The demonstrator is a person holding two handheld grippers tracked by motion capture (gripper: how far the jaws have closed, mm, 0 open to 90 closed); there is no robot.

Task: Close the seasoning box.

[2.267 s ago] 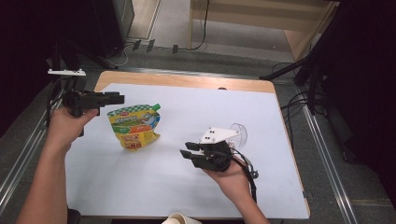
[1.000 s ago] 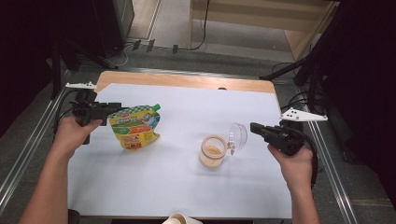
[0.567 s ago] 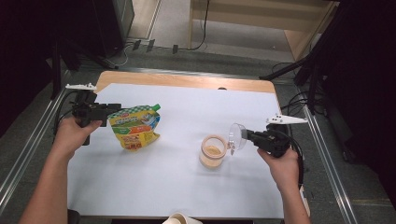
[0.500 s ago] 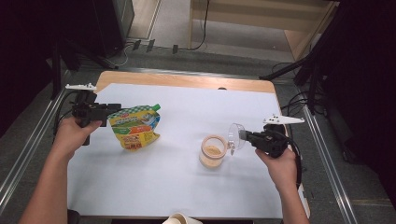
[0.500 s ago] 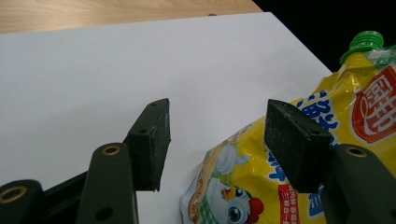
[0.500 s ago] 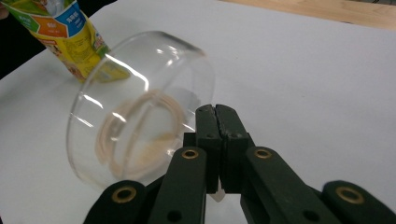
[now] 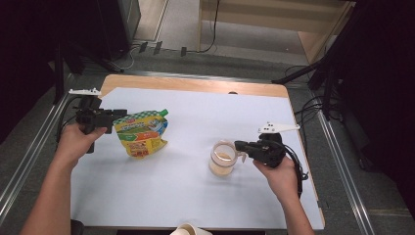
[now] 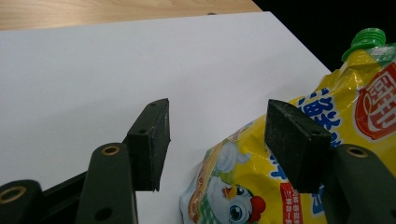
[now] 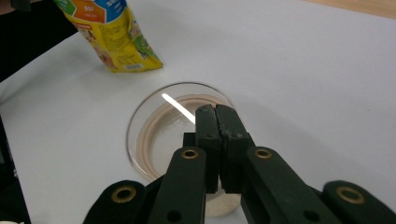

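Where it lies, yellow pouch [image 7: 141, 135], green cap [image 8: 365, 39]

A white sheet [image 7: 195, 117] covers the wooden table [image 7: 195, 85]; grey floor [image 7: 235, 54] and black cables [image 7: 213, 29] lie beyond.

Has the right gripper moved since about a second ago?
Yes. In the high view the right gripper has come in from the table's right edge toward the clear cup, its shut tips now at the cup's rim.
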